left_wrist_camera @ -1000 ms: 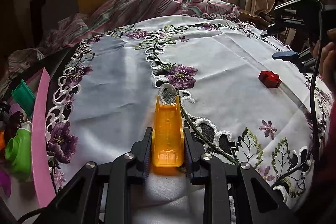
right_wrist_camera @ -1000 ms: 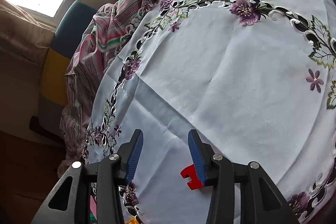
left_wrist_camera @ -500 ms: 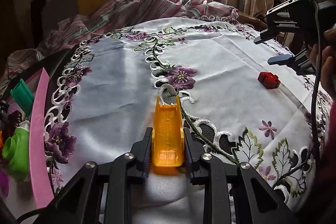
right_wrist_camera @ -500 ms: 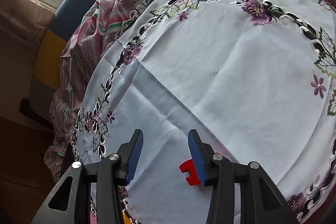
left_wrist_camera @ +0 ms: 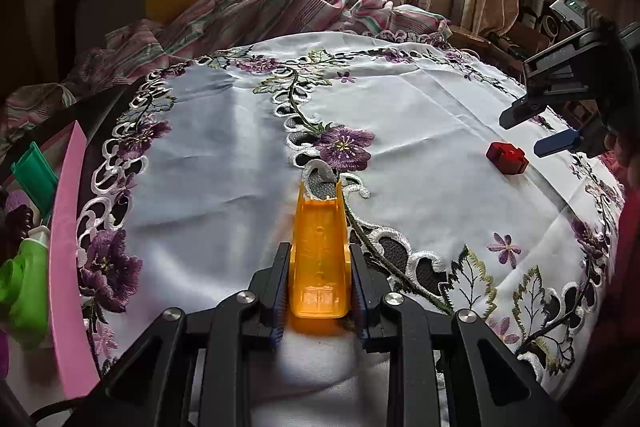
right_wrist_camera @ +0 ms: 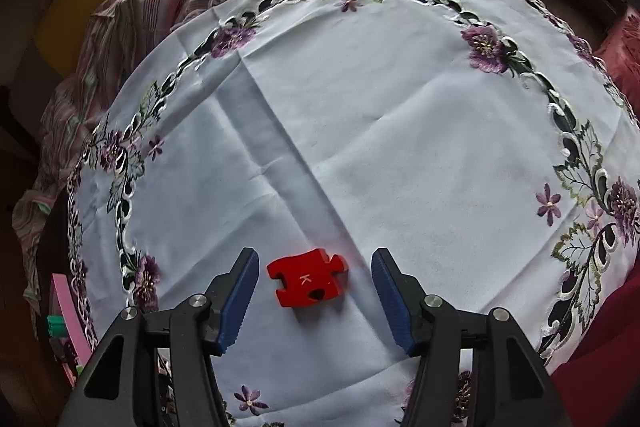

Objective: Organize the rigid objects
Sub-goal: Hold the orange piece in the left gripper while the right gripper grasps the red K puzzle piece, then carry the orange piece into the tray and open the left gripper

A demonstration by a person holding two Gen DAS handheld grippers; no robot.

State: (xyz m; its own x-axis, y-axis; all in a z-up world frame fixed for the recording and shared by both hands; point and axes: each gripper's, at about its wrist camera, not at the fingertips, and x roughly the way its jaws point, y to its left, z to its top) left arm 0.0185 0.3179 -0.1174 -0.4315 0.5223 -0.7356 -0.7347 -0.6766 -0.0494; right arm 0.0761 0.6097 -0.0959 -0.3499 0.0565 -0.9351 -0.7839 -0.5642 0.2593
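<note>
My left gripper (left_wrist_camera: 318, 301) pinching orange plastic channel-shaped piece (left_wrist_camera: 319, 263), tip on bench. My right gripper (right_wrist_camera: 312, 301) jaws opening around red puzzle-shaped block (right_wrist_camera: 306, 277) on white embroidered tablecloth (right_wrist_camera: 400, 147), not touching. Next: lower, close.

Each claw, left claw (left_wrist_camera: 318, 291) and right claw (right_wrist_camera: 314, 301), has black angular plastic arms, silver screw heads, and blue ribbed pads (right_wrist_camera: 240, 301).

Red block (right_wrist_camera: 307, 281); orange piece (left_wrist_camera: 319, 259)
</note>
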